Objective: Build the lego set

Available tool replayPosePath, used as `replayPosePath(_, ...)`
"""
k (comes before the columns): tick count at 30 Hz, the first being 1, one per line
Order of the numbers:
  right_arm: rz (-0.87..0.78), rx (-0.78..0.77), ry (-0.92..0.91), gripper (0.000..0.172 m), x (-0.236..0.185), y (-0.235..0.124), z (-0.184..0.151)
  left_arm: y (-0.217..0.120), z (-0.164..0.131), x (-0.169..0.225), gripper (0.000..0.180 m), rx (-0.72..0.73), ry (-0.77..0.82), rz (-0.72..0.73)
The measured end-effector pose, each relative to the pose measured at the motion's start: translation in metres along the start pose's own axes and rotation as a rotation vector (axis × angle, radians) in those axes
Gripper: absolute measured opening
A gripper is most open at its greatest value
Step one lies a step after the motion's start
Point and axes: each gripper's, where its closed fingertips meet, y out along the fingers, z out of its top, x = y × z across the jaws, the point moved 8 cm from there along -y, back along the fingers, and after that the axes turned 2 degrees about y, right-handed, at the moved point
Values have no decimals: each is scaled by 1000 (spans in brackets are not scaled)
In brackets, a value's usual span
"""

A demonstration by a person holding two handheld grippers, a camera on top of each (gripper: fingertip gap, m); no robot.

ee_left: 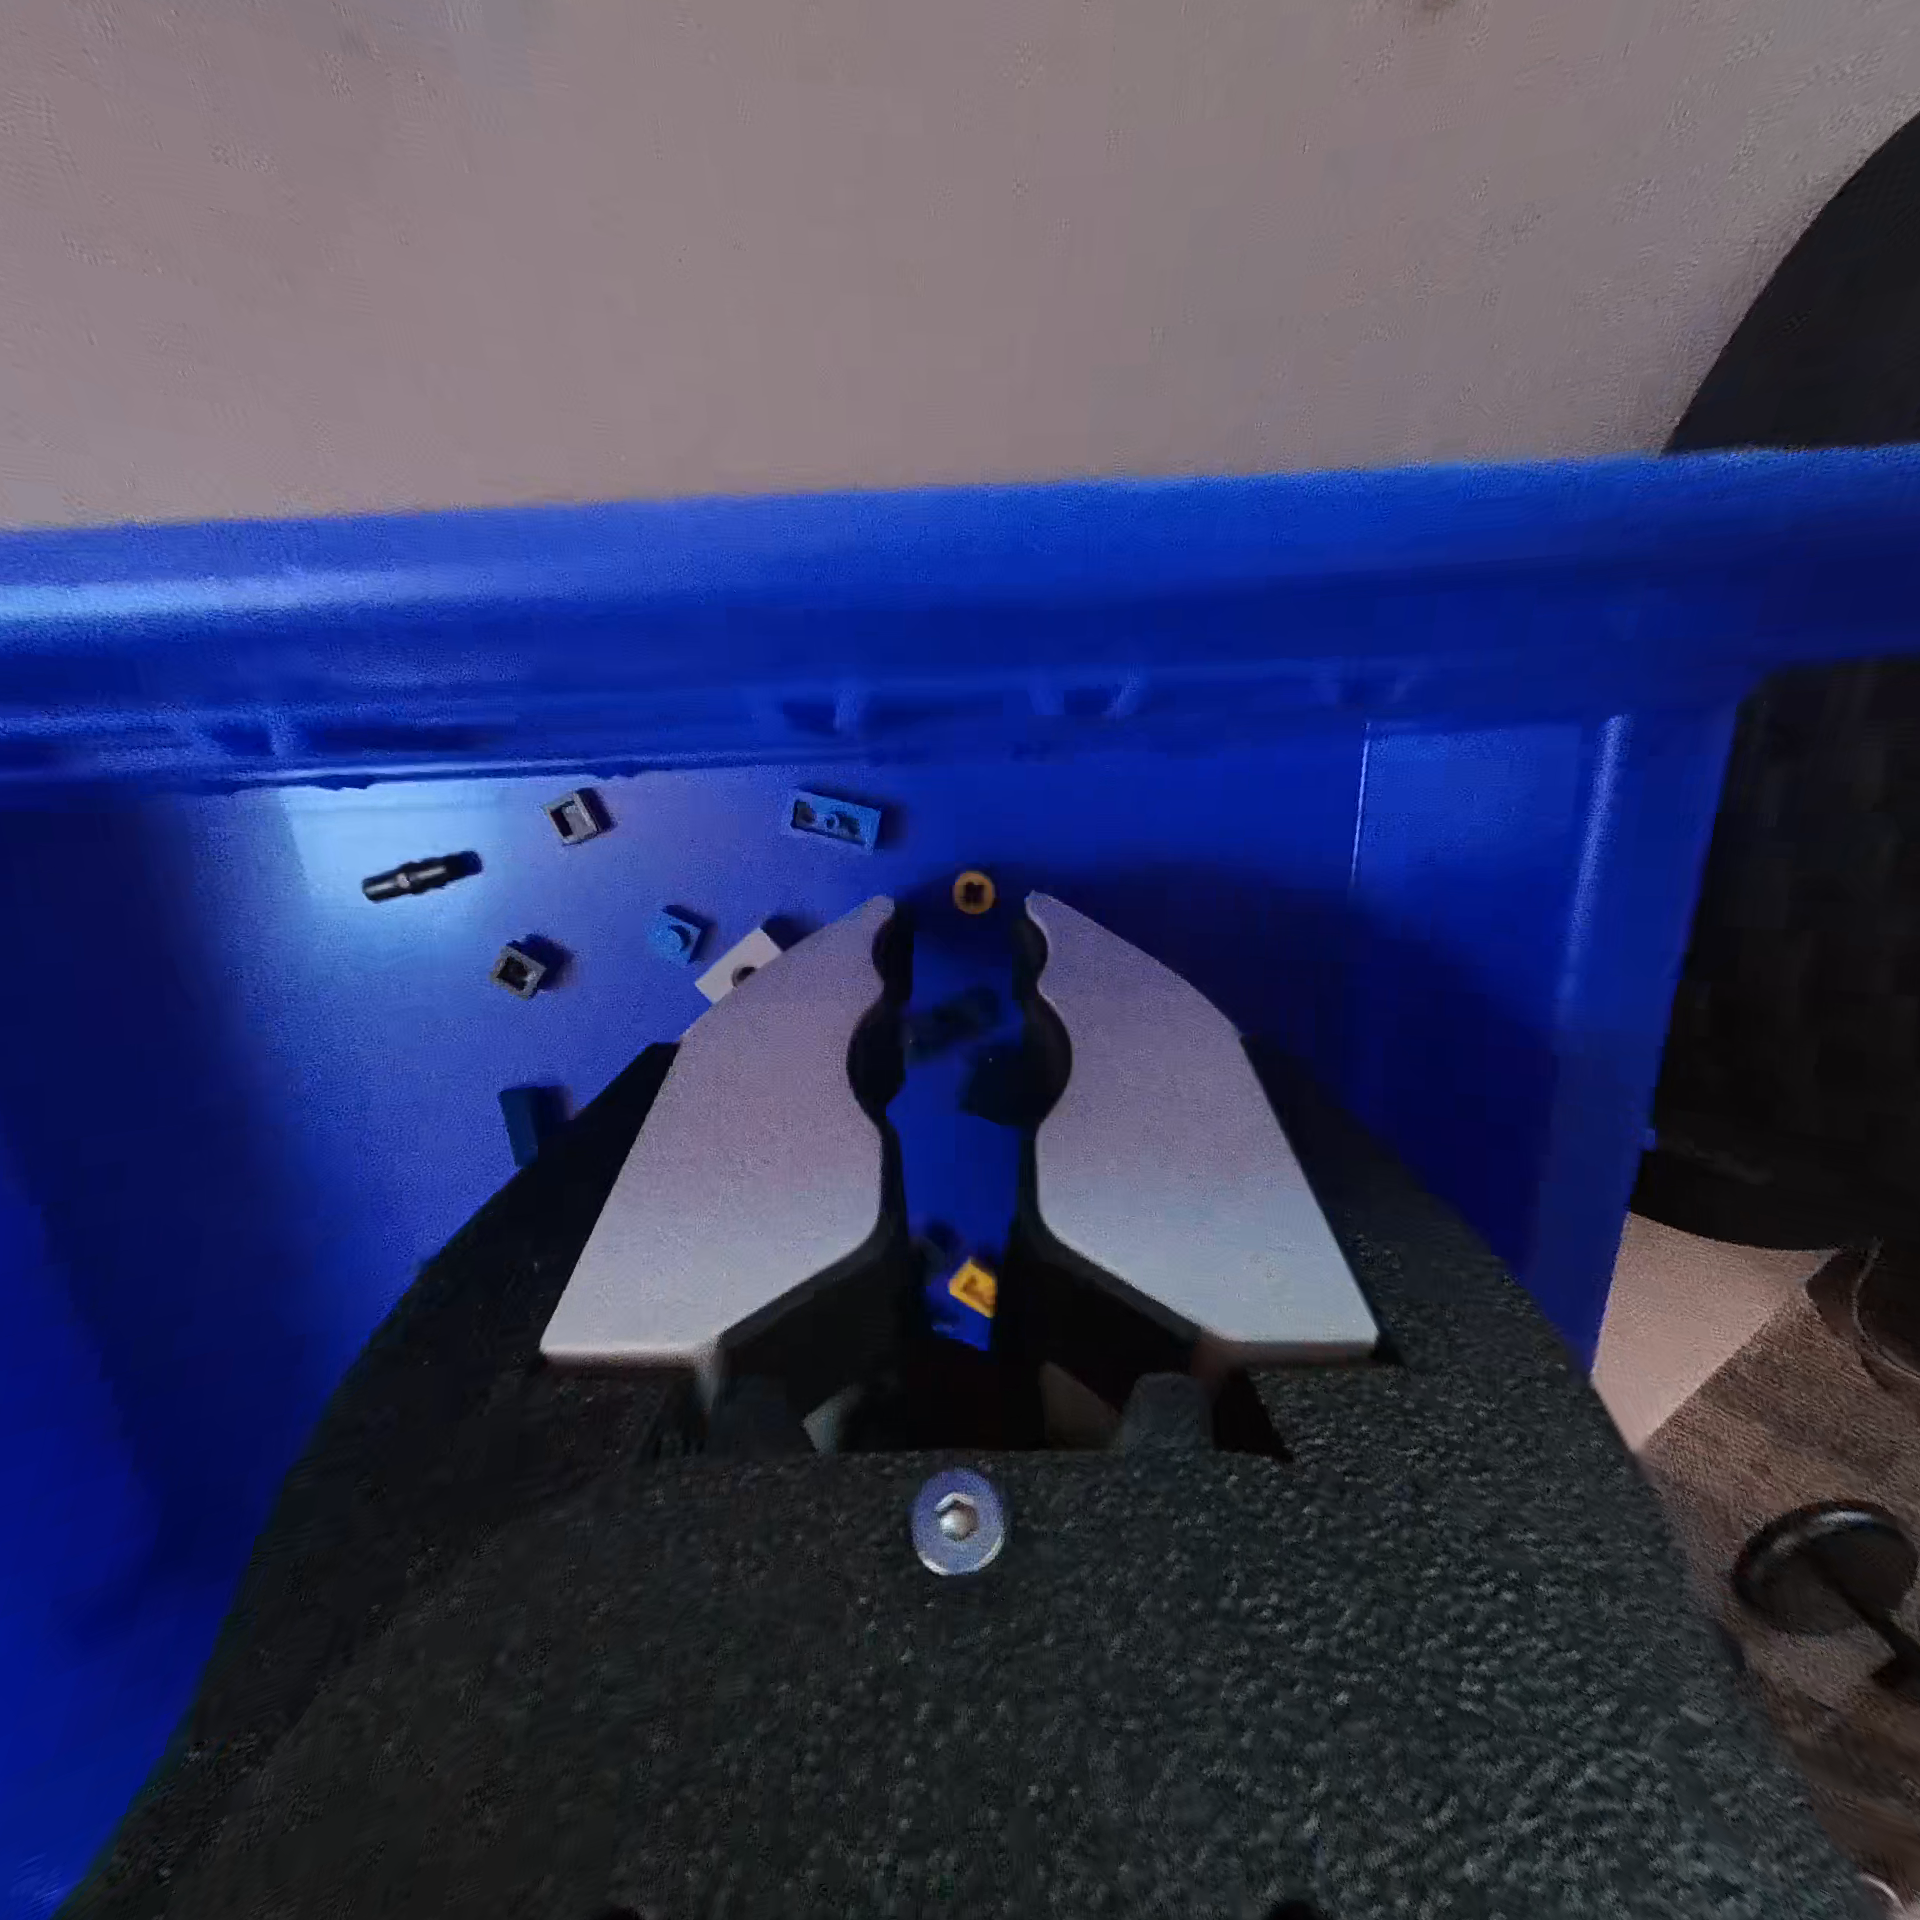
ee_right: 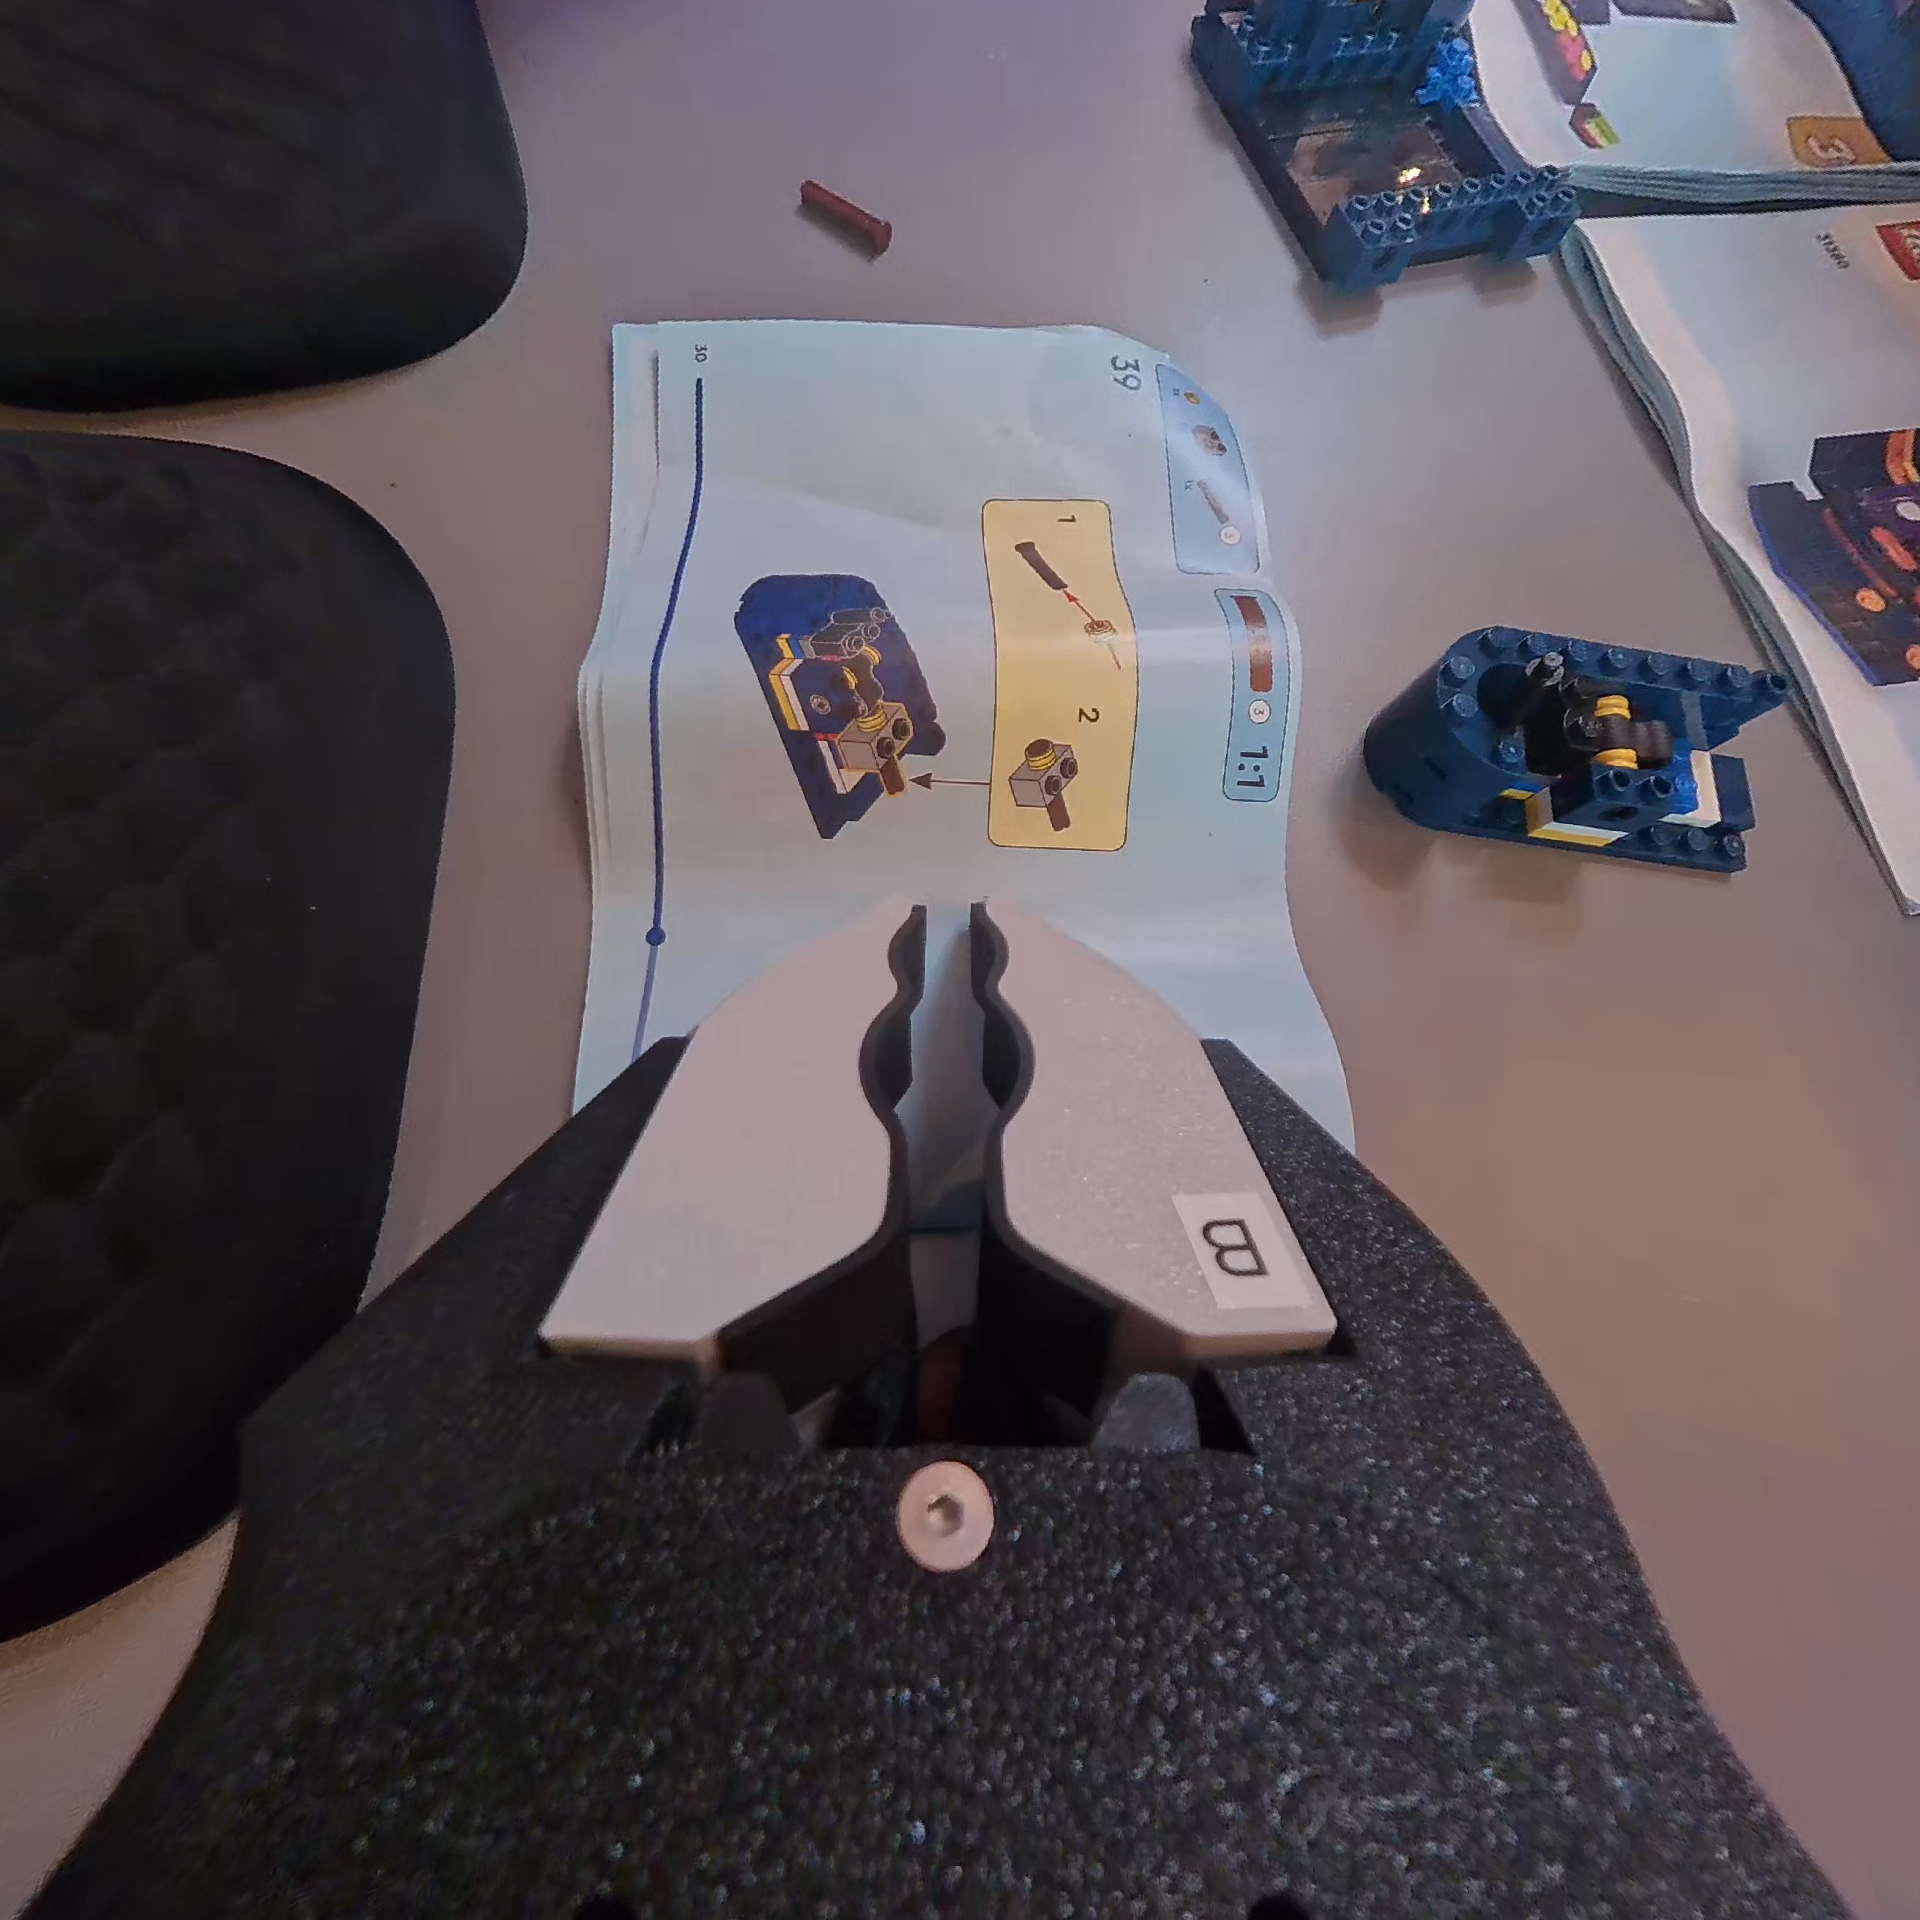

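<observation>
Inside, the left gripper (ee_left: 961, 914) reached into a blue plastic bin (ee_left: 935, 582), its jaws parted with nothing pressed between the pads. A small yellow round piece (ee_left: 974, 891) lay on the bin floor just past the fingertips, apart from both. Scattered to the left were a black pin (ee_left: 421, 876), two grey square bricks (ee_left: 577, 816) (ee_left: 516, 968), a blue plate (ee_left: 834, 821), a blue brick (ee_left: 675, 935) and a white piece (ee_left: 740, 966), partly hidden by the left finger. Dark pieces seen through the gap were too blurred to name.

The right gripper (ee_right: 948, 914) hovered over an open instruction booklet (ee_right: 883, 468), jaws a narrow slit apart and empty; its body covered the page's near end. A brown rod (ee_right: 845, 216) lay beyond the booklet, a dark blue brick model (ee_right: 1579, 748) to the right, another (ee_right: 1382, 135) cut off at the top edge.
</observation>
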Motion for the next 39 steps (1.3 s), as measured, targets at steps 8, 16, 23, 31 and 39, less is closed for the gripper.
replayPosePath(8, -4, 1, -4, 8, 0, 0, 0, -4, 1, -3, 7, -28, 32, 1)
replayPosePath(16, -6, 1, -13, 7, -1, 0, 0, -135, 75, -17, 6, 444, 118, 325)
replayPosePath(23, -8, 2, -32, 6, -3, 0, 0, -37, 141, 34, 7, 76, 466, -52)
replayPosePath(31, -2, 3, -30, 7, -3, -1, -1, 40, 147, 36, 7, -192, 522, -210)
replayPosePath(39, -4, 3, -34, 7, -4, -1, -1, 11, 144, 27, 24, -82, 456, -192)
